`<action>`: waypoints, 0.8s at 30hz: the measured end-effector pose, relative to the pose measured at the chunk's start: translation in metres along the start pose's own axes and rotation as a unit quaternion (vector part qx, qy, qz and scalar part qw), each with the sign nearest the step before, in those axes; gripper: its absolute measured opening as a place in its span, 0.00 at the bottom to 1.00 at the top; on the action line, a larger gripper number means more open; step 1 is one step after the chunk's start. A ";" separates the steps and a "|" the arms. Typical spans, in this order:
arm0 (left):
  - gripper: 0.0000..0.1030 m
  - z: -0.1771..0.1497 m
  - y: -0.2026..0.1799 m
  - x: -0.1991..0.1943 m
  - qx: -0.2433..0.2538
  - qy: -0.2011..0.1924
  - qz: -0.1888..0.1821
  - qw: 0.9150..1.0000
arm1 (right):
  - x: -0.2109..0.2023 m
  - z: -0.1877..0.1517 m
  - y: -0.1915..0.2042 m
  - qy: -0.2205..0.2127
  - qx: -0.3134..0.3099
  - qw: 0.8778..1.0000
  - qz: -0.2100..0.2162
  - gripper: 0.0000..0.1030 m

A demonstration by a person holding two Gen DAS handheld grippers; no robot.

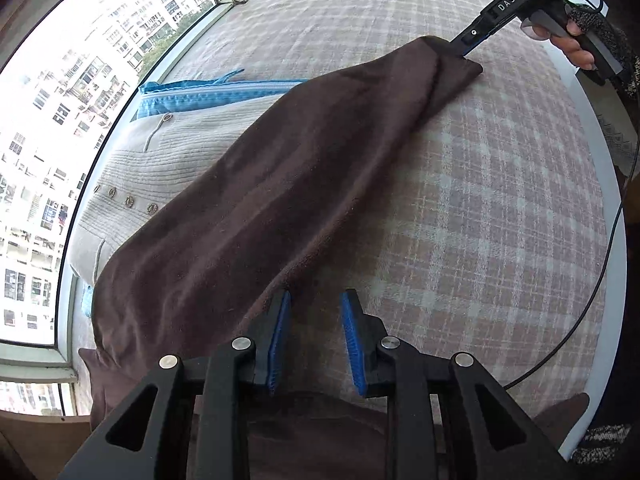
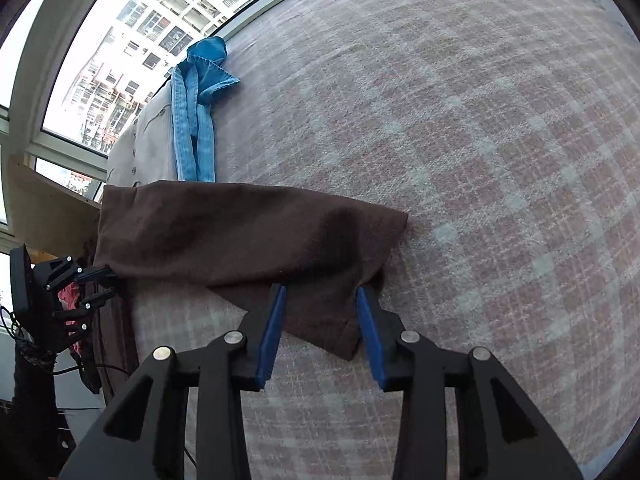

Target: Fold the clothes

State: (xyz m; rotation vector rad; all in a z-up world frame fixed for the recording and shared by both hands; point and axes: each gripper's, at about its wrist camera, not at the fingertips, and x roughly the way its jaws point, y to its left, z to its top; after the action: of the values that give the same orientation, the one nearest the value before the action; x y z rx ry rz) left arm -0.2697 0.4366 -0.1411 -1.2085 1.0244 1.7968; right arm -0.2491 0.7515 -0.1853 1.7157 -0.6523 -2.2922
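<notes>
Both grippers, left gripper [image 1: 315,334] and right gripper [image 2: 320,328], stand released at the dark brown soft-fabric garment [image 2: 240,228] on the plaid tabletop [image 2: 480,160]; gripping matched edges should keep the fold square.

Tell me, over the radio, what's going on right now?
Left gripper open beside dark brown cloth garment. Right gripper open astride its far end. Beige corduroy garment and blue denim piece partly underneath.

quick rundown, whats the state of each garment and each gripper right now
brown garment: folded over, lying on the checked blanket
beige garment: flat, partly under the brown one
blue denim garment: bunched beside the beige one
left gripper: open, at the brown edge
right gripper: open around a brown corner
</notes>
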 end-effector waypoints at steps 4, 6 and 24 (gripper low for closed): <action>0.00 0.007 0.005 0.009 0.019 0.016 -0.003 1.000 | -0.010 0.001 0.008 -0.007 -0.023 1.000 0.019 0.02; 0.00 0.011 0.010 0.009 0.022 0.019 -0.005 1.000 | -0.023 0.005 0.017 -0.018 -0.046 0.999 0.010 0.02; 0.33 0.028 -0.031 0.015 0.126 0.006 0.017 0.992 | 0.006 0.000 0.005 0.037 -0.033 0.997 -0.063 0.30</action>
State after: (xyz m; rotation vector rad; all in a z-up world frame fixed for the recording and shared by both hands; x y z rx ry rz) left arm -0.2574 0.4770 -0.1550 -1.0535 1.2428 1.6296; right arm -0.2514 0.7444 -0.1883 1.8506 -0.4621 -2.2904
